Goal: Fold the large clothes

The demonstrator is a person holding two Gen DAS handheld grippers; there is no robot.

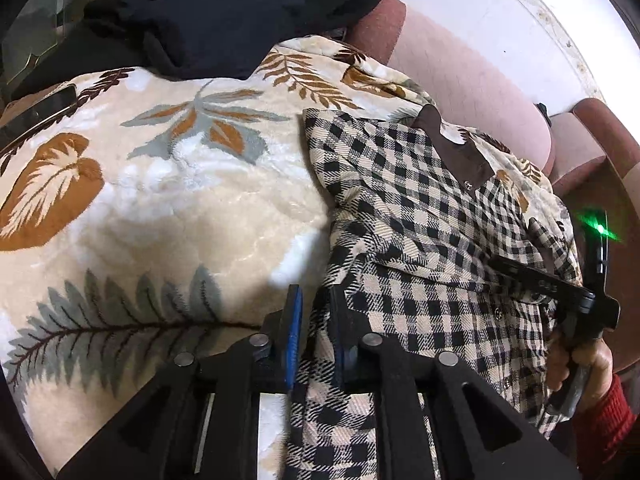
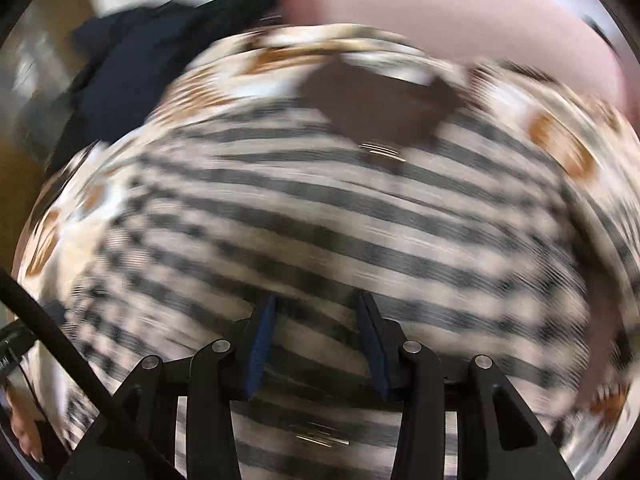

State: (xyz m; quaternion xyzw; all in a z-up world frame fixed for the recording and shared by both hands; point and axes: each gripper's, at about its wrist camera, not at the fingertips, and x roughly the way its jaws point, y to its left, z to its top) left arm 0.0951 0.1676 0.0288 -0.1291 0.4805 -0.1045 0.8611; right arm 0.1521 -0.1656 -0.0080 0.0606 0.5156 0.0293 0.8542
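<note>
A black-and-cream checked shirt [image 1: 420, 216] with a brown collar [image 1: 456, 148] lies spread on a cream leaf-print blanket [image 1: 160, 184]. My left gripper [image 1: 316, 312] is shut on the shirt's left edge, with cloth bunched between its blue pads. My right gripper [image 2: 316, 328] hovers open over the middle of the shirt [image 2: 320, 216], nothing between its pads [image 2: 262, 340]. That view is heavily motion-blurred. The right gripper also shows in the left wrist view [image 1: 560, 292], held by a hand in a red sleeve at the shirt's right side.
A dark navy garment [image 1: 224, 16] lies piled at the blanket's far edge. A pink sofa back [image 1: 472, 80] runs behind the shirt. A dark phone-like object [image 1: 36, 116] lies at the blanket's left edge.
</note>
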